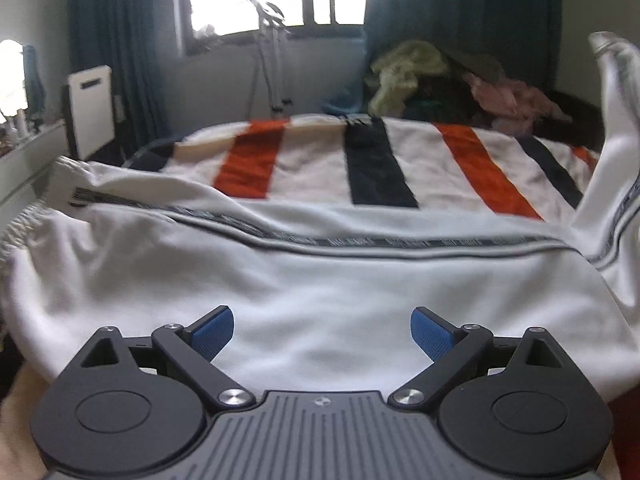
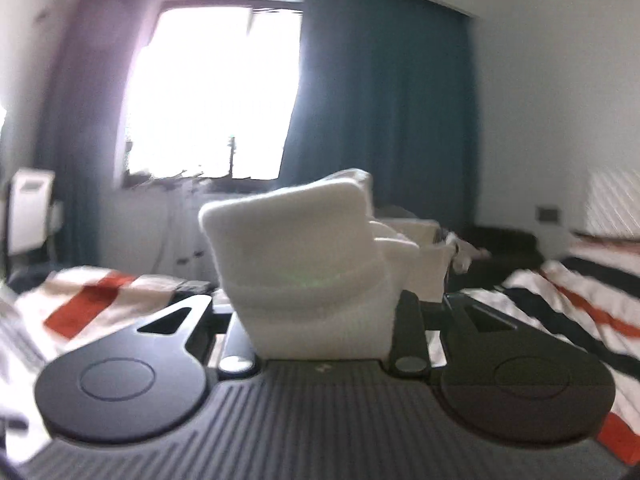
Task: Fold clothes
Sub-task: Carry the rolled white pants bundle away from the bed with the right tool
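White trousers (image 1: 304, 280) with a dark patterned side stripe lie across the striped bed in the left wrist view. My left gripper (image 1: 322, 334) is open just above the white cloth, blue pads apart, holding nothing. At the right edge one end of the trousers (image 1: 612, 128) is lifted high. In the right wrist view my right gripper (image 2: 320, 312) is shut on a thick bunched end of the white trousers (image 2: 304, 256), held up above the bed; the cloth hides the fingertips.
The bed cover (image 1: 400, 160) has white, orange and black stripes. A pile of other clothes (image 1: 440, 76) sits at the far right of the bed. A tripod (image 1: 272, 60) stands under the window. A white heater (image 1: 90, 100) and a shelf stand at the left.
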`<state>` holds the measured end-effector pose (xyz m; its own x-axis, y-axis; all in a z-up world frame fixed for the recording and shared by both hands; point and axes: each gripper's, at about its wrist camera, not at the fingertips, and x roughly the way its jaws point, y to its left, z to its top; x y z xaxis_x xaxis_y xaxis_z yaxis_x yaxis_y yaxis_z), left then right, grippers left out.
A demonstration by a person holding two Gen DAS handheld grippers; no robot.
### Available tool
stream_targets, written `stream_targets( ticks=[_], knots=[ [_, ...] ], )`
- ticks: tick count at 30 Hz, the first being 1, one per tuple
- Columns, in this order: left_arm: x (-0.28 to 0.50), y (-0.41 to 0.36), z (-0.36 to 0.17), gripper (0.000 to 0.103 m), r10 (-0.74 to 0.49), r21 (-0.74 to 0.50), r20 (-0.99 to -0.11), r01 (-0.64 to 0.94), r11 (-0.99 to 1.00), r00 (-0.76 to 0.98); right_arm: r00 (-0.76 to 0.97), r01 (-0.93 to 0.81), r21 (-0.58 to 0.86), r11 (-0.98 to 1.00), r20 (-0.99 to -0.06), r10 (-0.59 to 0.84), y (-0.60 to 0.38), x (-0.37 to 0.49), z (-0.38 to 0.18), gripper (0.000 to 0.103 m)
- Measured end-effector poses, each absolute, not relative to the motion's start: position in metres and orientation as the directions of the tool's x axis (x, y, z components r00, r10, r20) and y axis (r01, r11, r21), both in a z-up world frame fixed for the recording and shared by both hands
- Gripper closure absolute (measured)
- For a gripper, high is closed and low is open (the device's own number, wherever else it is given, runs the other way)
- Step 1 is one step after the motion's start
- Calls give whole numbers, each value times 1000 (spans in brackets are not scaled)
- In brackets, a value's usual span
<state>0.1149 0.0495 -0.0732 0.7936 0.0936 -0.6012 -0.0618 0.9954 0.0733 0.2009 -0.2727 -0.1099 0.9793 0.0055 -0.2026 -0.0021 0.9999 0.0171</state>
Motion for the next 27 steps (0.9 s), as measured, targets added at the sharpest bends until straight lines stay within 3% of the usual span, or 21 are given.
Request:
stream_targets(
  ticks=[8, 11, 15, 20, 22, 27],
  knots=[
    [120, 70, -70, 7, 112, 14, -632, -133, 991, 767, 941, -248, -329, 911, -305, 146, -155, 194, -146, 73],
    [121, 76, -71, 7, 102, -18, -641, -147, 989, 761, 915, -293, -402, 867, -380, 133, -133, 190, -172, 72],
    [124, 85, -71, 7, 78, -73, -637, -161, 984, 767, 921, -282, -371, 885, -364, 141, -130, 183, -159, 72],
    [126, 103, -70, 6, 57, -168, -613, -201, 965, 788, 944, -282, -373, 884, -270, 188, -95, 153, -143, 71],
    [127, 107, -73, 6, 59, -176, -615, -210, 962, 786, 927, -316, -356, 879, -315, 206, -84, 158, -143, 66],
    [129, 111, -76, 6, 18, -230, -616, -201, 952, 787, 828, -424, -149, 893, -463, 316, -96, 163, -138, 28]
  ],
)
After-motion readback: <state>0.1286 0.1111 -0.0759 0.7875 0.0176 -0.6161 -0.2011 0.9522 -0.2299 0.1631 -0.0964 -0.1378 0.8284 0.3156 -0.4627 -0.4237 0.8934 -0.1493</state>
